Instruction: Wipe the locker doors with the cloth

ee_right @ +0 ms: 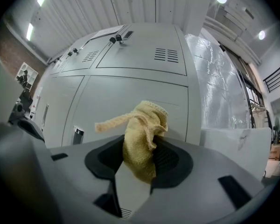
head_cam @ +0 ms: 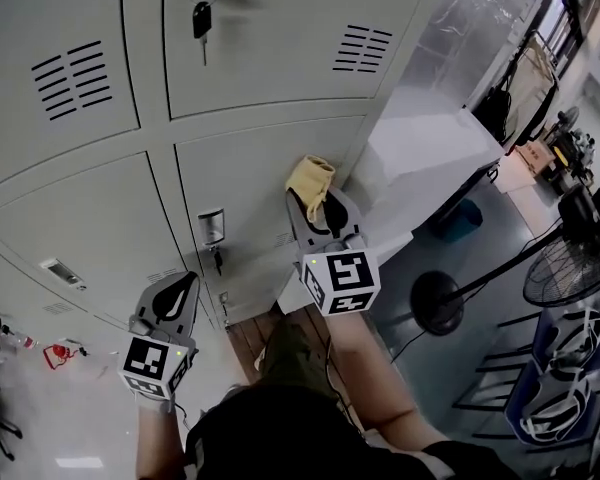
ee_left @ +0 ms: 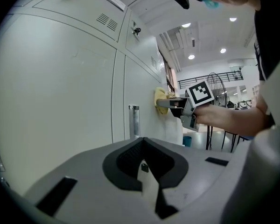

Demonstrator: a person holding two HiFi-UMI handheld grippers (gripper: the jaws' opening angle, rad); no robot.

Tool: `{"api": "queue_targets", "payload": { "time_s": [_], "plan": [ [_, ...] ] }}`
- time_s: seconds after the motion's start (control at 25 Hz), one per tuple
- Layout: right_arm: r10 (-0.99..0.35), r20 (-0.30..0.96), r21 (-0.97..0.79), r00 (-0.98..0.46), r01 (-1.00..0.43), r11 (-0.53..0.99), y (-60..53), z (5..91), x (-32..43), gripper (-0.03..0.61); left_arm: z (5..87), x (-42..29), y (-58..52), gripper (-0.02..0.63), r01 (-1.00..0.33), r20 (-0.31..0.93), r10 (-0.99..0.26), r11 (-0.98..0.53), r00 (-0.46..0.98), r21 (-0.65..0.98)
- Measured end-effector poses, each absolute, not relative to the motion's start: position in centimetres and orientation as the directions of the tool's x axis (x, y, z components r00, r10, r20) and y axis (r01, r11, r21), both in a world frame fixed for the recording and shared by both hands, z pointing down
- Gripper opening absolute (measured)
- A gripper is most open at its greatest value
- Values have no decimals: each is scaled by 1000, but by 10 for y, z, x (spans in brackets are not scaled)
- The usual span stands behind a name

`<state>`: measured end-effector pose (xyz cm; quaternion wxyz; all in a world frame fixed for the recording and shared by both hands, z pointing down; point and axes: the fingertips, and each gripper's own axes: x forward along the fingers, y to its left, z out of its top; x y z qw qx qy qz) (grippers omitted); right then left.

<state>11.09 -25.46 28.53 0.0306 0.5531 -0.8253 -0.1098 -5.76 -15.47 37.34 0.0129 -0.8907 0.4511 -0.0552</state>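
A yellow knitted cloth (head_cam: pixel 311 180) (ee_right: pixel 141 134) (ee_left: pixel 160 98) is pinched in my right gripper (head_cam: pixel 316 205) (ee_right: pixel 136 164), which is shut on it and holds it against a lower grey locker door (head_cam: pixel 270 188) (ee_right: pixel 130 101) near the door's right side. My left gripper (head_cam: pixel 178 290) (ee_left: pixel 143 171) is shut with nothing in it, held low and left, in front of another lower locker door (head_cam: pixel 90 238) (ee_left: pixel 60 92). The right gripper (ee_left: pixel 170 102) shows in the left gripper view, with a hand behind it.
Upper locker doors with vents (head_cam: pixel 72 73) and a hanging key (head_cam: pixel 202 20) rise above. A metal latch (head_cam: pixel 211 225) sits between the two grippers. Right of the lockers stand a white plastic-wrapped unit (head_cam: pixel 430 138), a floor fan (head_cam: pixel 570 263) and chairs (head_cam: pixel 555 388).
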Motion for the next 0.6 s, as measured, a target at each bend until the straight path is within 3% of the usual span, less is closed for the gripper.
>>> {"api": "queue_targets", "payload": {
  "time_s": [0.6],
  "plan": [
    [-882, -98, 241, -461, -871, 428, -232, 278, 39, 175, 381, -106, -129, 9, -838, 88, -840, -541, 535, -74]
  ]
}}
